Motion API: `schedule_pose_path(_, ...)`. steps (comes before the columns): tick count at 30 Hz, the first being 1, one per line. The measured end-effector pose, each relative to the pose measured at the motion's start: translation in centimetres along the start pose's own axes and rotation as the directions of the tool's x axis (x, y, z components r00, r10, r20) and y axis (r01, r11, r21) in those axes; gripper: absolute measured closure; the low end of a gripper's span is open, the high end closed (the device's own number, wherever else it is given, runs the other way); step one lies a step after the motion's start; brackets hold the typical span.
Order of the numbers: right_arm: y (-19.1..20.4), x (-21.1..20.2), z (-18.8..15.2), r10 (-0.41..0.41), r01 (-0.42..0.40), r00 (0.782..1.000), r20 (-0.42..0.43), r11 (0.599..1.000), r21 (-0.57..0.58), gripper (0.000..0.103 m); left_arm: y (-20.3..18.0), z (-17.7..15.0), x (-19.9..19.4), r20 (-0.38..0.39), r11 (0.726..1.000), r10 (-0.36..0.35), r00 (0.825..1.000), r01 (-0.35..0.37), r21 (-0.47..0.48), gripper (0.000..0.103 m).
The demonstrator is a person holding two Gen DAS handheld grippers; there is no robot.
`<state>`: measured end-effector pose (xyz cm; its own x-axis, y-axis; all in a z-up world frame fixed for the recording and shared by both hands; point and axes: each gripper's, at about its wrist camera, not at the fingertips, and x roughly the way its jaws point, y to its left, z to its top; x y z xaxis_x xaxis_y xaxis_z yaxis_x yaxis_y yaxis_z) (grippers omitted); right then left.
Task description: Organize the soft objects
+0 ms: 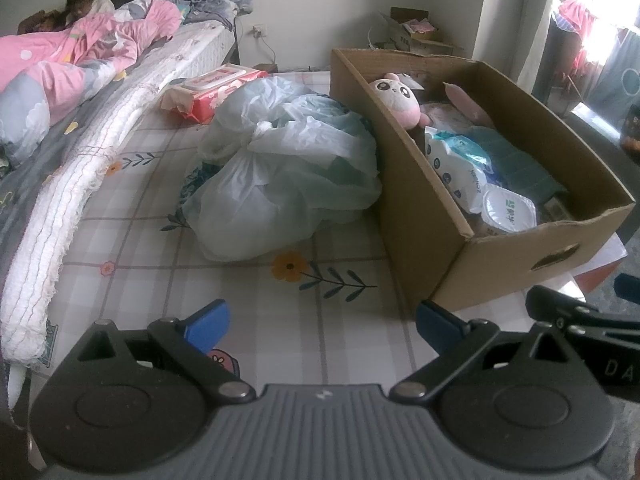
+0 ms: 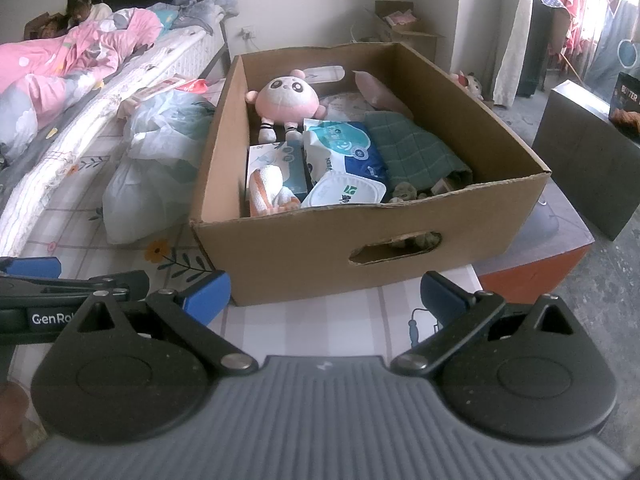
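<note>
A brown cardboard box stands on the checked sheet, also seen in the left wrist view as the box. Inside lie a pink plush toy, wet-wipe packs, a green cloth and an orange-white towel. A pale, stuffed plastic bag sits just left of the box. My left gripper hovers open in front of the bag and box corner, empty. My right gripper is open before the box's front wall, empty.
A red tissue pack lies behind the bag. A white quilted roll edges the bed, where a person lies under a pink blanket. A dark cabinet stands at right on the grey floor.
</note>
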<state>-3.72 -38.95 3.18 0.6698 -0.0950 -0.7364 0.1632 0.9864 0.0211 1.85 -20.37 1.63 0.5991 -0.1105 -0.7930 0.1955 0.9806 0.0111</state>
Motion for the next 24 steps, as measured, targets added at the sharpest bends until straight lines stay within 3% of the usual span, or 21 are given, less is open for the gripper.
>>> schedule_pose_path(24, 0.05, 0.04, 0.08, 0.003, -0.003, 1.000, 0.000, 1.000, -0.002, 0.001, 0.14, 0.06, -0.13, 0.001, 1.000, 0.006, 1.000, -0.006, 0.001, 0.003)
